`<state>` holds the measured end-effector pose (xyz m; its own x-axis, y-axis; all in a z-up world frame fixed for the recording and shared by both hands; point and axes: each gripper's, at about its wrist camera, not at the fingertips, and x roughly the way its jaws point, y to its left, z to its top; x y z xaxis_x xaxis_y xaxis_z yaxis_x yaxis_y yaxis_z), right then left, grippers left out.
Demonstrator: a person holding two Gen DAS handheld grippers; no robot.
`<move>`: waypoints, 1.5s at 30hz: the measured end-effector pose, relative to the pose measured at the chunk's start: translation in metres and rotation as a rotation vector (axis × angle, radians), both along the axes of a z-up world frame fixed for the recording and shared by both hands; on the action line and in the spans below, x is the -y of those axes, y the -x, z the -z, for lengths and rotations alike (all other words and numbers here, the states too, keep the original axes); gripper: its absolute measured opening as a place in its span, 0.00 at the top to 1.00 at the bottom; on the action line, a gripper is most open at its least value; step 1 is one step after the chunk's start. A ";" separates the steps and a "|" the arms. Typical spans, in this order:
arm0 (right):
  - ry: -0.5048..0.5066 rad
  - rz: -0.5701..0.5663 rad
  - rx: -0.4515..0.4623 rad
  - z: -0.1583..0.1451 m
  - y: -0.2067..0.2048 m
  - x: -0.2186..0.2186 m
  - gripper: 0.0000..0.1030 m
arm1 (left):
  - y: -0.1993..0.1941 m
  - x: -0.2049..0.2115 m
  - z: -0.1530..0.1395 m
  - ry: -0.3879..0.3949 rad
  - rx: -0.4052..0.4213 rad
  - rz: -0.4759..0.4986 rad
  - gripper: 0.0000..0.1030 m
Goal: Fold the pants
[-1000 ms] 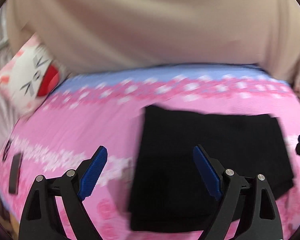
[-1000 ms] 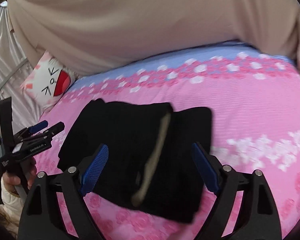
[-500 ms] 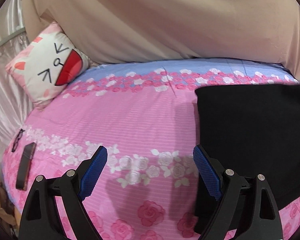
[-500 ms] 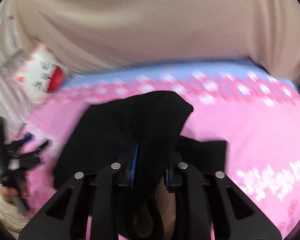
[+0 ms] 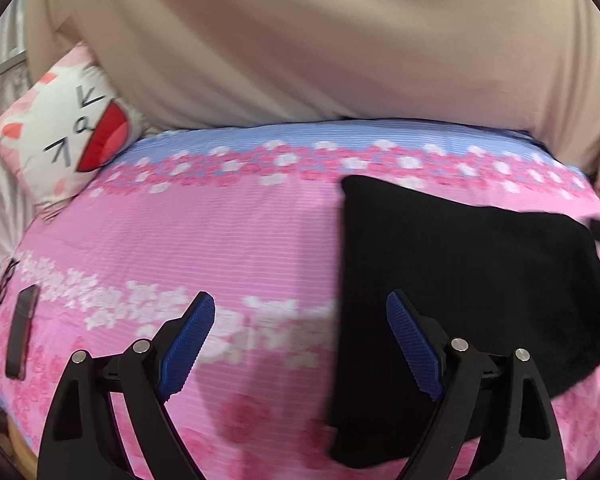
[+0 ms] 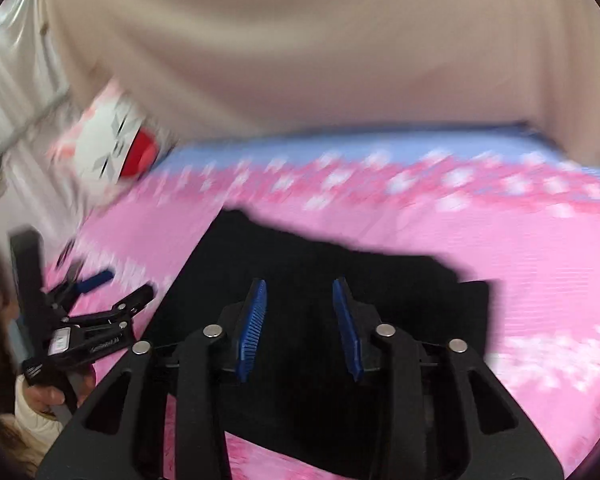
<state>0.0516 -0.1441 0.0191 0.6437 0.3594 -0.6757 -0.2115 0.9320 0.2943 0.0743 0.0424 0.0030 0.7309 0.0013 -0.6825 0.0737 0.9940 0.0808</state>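
The black pants [image 5: 460, 280] lie as a compact folded bundle on the pink floral bedspread [image 5: 220, 240], toward the right side of the bed in the left wrist view and directly ahead of the fingers in the right wrist view. The left gripper [image 5: 300, 344] hangs released over bare bedspread just left of the bundle, its blue pads [image 5: 188, 344] spread wide with nothing between them. The right gripper [image 6: 300, 328] sits low over the near part of the pants; its jaws are opening, the blue pads stand apart with a clear gap, and black cloth lies beneath and between them without being pinched. That view is motion-blurred, so whether any fold edge clings to a pad cannot be told.

Step in hand, as judged: the release after laying over a fold, with the task apparently near its end, since the garment already shows as a small, roughly rectangular stack. The far right edge looks uneven, one layer jutting beyond the rest.

The next move would call for clearing the right gripper without dragging the top layer, then squaring or pressing the loose right-hand edge. A cat-face pillow [image 5: 68, 136] rests at the far left, and a dark flat object [image 5: 20, 332] lies at the near left edge, well apart from the pants.
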 end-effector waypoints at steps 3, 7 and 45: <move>0.118 0.065 -0.074 0.040 -0.033 0.012 0.82 | 0.006 0.025 0.009 -0.030 -0.020 0.077 0.16; -0.129 0.253 -0.061 0.037 -0.022 0.097 1.00 | 0.006 0.037 0.032 -0.117 -0.051 0.091 0.16; -0.284 0.108 -0.080 0.057 0.092 0.127 0.38 | 0.000 0.051 0.020 -0.119 -0.068 0.028 0.11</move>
<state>-0.0401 -0.2709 -0.0380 0.6373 0.4734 -0.6081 -0.0812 0.8259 0.5579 0.0741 -0.0084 -0.0173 0.6839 0.0659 -0.7266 0.1102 0.9752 0.1921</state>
